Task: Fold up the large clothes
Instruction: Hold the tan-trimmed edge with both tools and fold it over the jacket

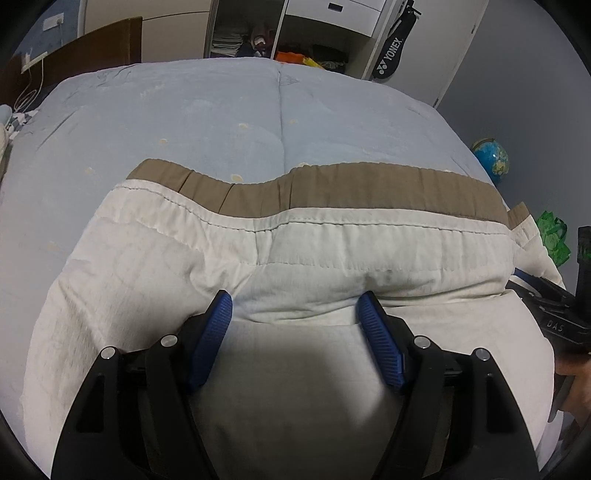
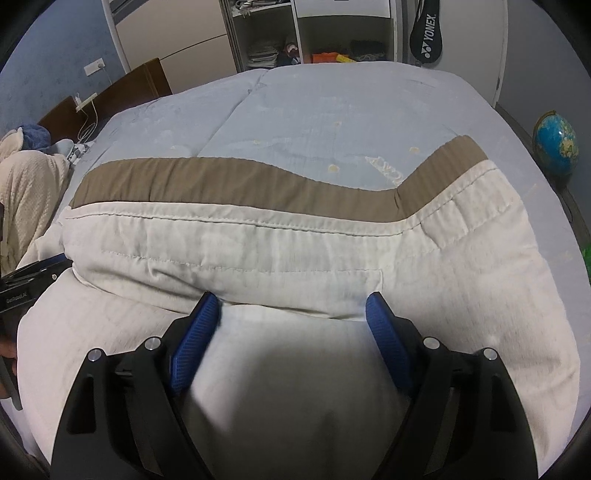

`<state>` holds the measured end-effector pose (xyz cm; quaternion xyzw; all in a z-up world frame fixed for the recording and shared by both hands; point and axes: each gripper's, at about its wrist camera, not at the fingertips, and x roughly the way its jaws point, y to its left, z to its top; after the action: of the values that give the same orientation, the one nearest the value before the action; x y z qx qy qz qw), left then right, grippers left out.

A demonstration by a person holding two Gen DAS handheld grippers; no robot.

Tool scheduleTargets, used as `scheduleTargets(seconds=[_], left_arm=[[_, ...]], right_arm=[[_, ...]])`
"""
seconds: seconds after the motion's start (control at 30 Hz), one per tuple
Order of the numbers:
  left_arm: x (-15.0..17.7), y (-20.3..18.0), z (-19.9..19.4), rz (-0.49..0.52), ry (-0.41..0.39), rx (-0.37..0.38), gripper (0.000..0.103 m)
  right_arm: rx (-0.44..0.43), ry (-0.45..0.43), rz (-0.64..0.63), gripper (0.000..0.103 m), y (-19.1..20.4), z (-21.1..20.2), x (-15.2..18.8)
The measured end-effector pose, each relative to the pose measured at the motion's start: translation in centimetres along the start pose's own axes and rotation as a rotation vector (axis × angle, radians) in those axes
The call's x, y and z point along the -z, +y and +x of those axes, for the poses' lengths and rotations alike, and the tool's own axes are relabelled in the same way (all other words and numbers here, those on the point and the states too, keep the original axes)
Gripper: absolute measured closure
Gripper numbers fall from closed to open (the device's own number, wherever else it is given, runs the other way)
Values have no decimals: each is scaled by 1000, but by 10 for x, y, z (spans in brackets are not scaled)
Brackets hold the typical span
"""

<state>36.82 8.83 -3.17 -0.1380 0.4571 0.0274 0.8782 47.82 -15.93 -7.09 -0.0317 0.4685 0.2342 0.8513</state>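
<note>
Both the left gripper (image 1: 295, 306) and right gripper (image 2: 293, 308) have black frames, ribbed blue pads (image 1: 212, 339) and silver screws.

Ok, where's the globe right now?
The globe sits on the floor off the bed's right edge, at the right of both wrist views, beyond the tan-banded white garment and below the hanging Yonex racket bag.

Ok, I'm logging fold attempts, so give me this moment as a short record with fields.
surface: bed with light blue quilt
garment: large cream garment with a tan band along its far edge
fold state: a thick fold lies across the garment
left gripper: open, fingers at the fold's near edge
right gripper: open, same edge
background: globe, shelves
</note>
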Motion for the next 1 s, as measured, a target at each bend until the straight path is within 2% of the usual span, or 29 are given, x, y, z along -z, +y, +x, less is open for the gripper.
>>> scheduleTargets(seconds=[0.6, 0.8, 1.0], left_arm=[[10, 2, 7, -23, -56, 30, 34], [12, 1, 7, -21, -48, 23, 34], [4, 0, 7, -29, 14, 18, 34]], right_arm=[[-26, -32, 18, 25, -5, 12, 4], [-30, -24, 21, 25, -5, 14, 2], [-43, 22, 32, 25, -7, 12, -6]])
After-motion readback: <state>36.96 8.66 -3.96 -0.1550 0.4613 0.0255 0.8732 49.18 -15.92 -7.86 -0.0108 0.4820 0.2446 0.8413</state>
